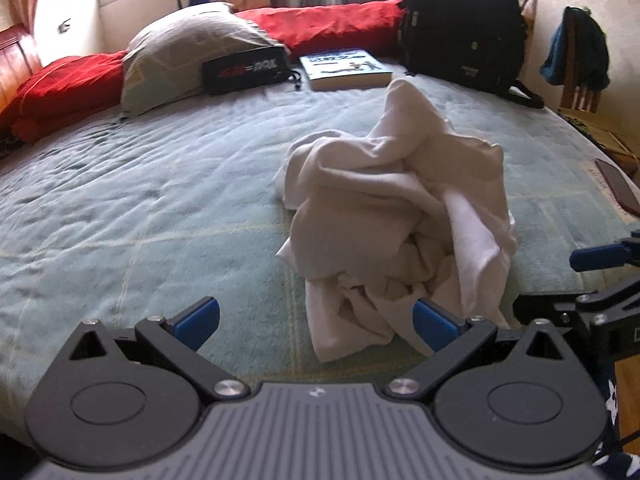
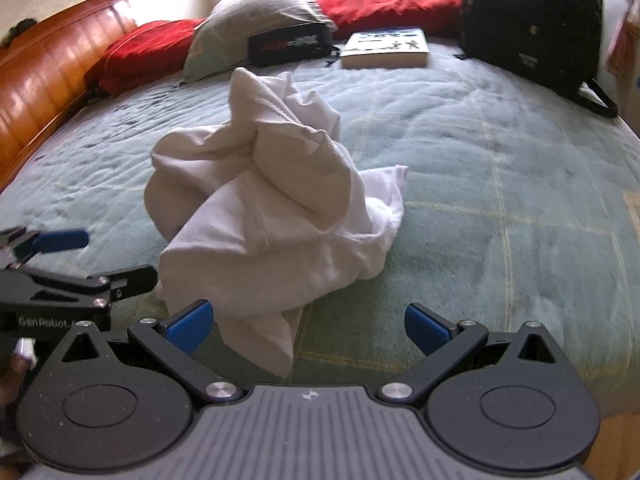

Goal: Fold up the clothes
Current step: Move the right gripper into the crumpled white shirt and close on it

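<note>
Two handheld grippers share one build: the left gripper (image 1: 316, 322) and the right gripper (image 2: 308, 328) each carry black linkage arms on round black housings, silver pivot screws, a ribbed grey centre plate and blue rubber fingertips (image 1: 198, 318). At the left edge of the right wrist view, the other tool's black body bears white lettering, only partly legible.

One crumpled white garment (image 1: 400, 216) lies on one bed (image 1: 140, 216). At its far side sit two red cushions (image 1: 332, 26), one grey pillow (image 1: 188, 52), one black pouch (image 1: 246, 70), one book (image 1: 346, 69) and one black backpack (image 1: 464, 24). Two sets of tongs (image 1: 316, 322), each with two blue fingertips (image 1: 198, 322).
</note>
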A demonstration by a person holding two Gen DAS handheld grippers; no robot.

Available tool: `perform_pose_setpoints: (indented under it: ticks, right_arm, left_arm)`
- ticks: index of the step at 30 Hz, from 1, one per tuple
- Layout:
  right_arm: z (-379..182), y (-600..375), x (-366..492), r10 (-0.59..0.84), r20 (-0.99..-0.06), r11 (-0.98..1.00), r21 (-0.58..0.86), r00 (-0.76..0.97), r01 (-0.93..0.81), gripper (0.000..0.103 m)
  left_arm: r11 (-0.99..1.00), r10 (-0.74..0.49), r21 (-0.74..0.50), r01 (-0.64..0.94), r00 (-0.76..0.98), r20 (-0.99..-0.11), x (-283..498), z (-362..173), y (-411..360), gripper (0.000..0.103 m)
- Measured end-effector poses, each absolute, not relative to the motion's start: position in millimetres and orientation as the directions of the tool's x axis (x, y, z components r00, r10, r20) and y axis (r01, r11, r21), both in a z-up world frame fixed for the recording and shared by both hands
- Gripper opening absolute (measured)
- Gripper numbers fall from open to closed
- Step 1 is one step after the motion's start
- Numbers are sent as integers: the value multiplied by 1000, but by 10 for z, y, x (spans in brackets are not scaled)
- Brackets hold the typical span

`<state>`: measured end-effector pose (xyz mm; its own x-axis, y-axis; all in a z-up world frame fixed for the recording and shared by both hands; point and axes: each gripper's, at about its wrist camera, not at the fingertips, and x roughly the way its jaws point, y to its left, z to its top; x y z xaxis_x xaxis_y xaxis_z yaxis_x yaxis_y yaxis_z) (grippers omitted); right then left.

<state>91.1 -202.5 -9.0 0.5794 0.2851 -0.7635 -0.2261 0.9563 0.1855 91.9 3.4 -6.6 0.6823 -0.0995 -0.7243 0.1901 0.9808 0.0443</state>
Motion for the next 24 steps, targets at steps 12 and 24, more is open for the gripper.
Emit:
perform_pose_setpoints:
  ticks: [12,24]
  right_arm:
    - [-67,-1990,1019,348,-758,932,216,551,-292,103]
    - [-37,-1549,1196,319,-753,935,152,575,-319,103]
  left_arm:
    - [933,-199,66,353,659,-725,1010,-139,114,102]
    - [941,-160,92,326,668,-727,1044,-122,317,102]
